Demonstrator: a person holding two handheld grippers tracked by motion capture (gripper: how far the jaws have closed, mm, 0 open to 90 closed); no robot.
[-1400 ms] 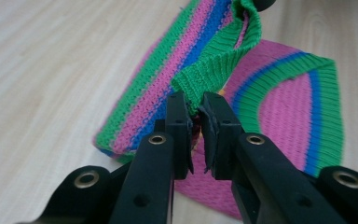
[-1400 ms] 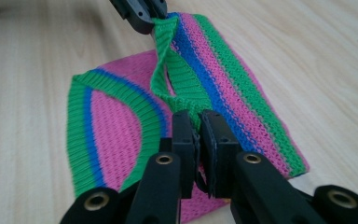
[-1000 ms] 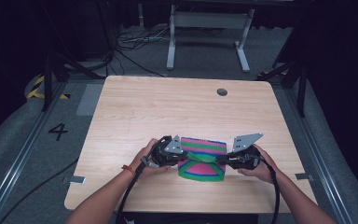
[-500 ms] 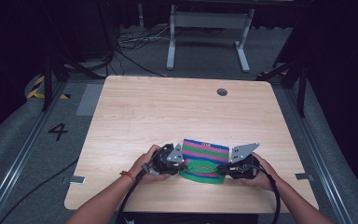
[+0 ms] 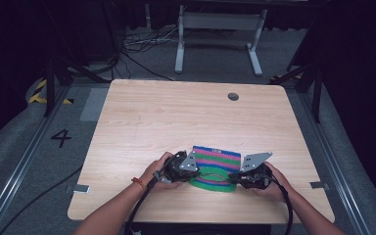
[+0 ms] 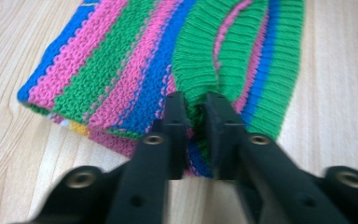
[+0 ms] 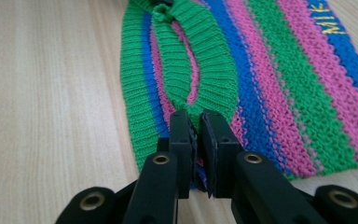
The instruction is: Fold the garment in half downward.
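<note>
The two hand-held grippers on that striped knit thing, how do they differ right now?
The left hand-held gripper pinches the left end of the striped knit piece; the right hand-held gripper pinches its right end. The left one's jaws stand slightly wider apart around the fabric than the right's. Both are closed on the green ribbed band, low at the table's near edge.

striped knit hat (image 5: 216, 166) drawn nearer the table's front edge, both tools pulled back with it

Ribbed knit cloth (image 6: 168, 56), matt wood table (image 5: 176, 122)
</note>
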